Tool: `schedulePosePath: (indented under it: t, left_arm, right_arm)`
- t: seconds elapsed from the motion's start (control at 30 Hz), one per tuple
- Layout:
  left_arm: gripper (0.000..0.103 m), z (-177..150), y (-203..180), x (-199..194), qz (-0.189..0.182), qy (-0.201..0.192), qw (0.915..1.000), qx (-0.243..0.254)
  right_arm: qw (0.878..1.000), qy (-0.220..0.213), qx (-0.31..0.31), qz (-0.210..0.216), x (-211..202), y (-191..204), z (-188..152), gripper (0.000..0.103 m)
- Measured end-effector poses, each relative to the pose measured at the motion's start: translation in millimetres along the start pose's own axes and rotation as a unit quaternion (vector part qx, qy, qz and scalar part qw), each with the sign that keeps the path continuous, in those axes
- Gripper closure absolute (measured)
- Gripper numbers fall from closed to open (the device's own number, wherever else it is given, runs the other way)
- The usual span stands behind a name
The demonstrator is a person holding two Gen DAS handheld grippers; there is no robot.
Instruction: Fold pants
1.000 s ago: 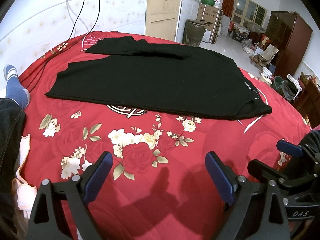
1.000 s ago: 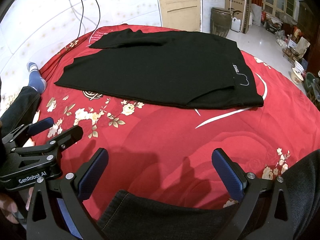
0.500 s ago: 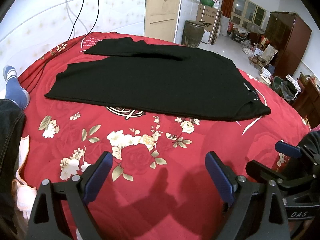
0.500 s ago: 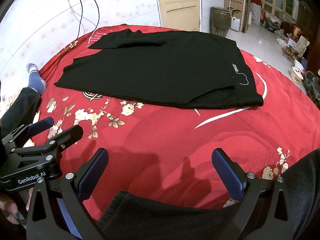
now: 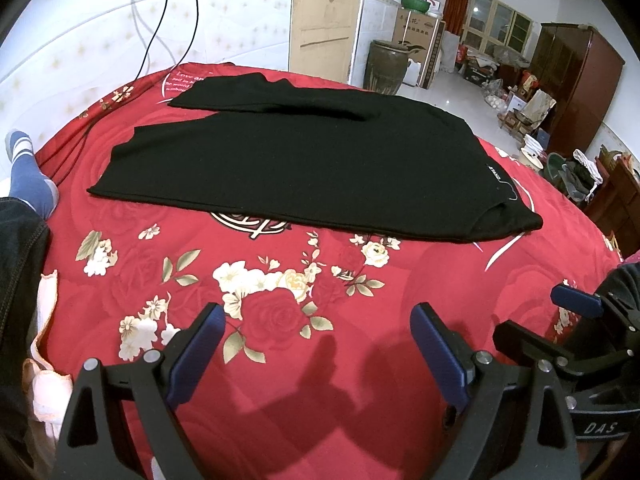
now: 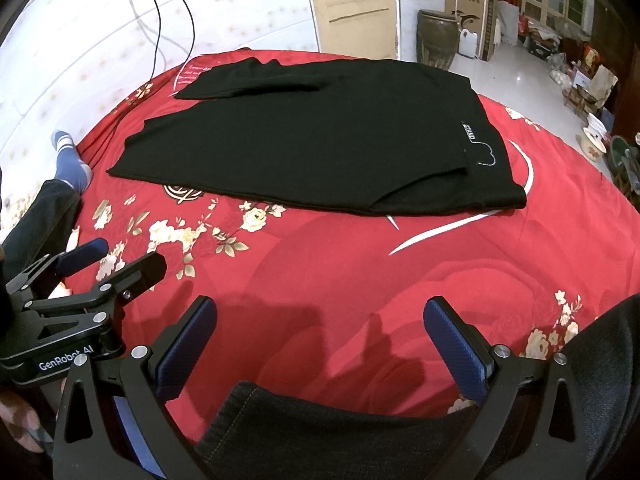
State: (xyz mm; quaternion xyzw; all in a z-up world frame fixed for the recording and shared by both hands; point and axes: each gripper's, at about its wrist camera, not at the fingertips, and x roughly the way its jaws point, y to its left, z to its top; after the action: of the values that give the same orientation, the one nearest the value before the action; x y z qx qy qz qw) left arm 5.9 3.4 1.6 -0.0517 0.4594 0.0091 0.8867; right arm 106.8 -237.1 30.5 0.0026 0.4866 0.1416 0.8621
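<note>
— Two grippers in view; how do they stand?
— Left gripper (image 5: 316,332) has its jaws spread wide with nothing between them, low over the near part of the bed (image 5: 400,300). Right gripper (image 6: 320,326) is just as wide, also holding nothing, with a denim-clad leg (image 6: 328,432) below it.
— Where are the pants?
— Pants (image 5: 304,160) lie flat across the far half of the red flowered bed, well apart from both grippers. Waistband with its small label is at the right, the legs run left, and the far leg sits slightly offset behind the near one.
— Anything else?
— At the left edge, a foot in a blue sock (image 5: 28,176).
</note>
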Motion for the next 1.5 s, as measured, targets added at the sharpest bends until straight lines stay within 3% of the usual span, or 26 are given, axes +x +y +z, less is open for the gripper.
schedulePosePath:
  t: [0.63,1.5]
  left_arm:
    - [0.008,4.4,-1.7,5.7,0.007,-0.004,1.0000,0.003]
    - [0.008,7.6,-2.0,17.5,0.018,0.023,0.9994,-0.017]
  right_arm:
    - [1.000,0.012,0.013,0.002,1.4,-1.5,6.6,0.000]
    - [0.998,0.026,0.041,0.033,13.0,-6.0,21.9,0.000]
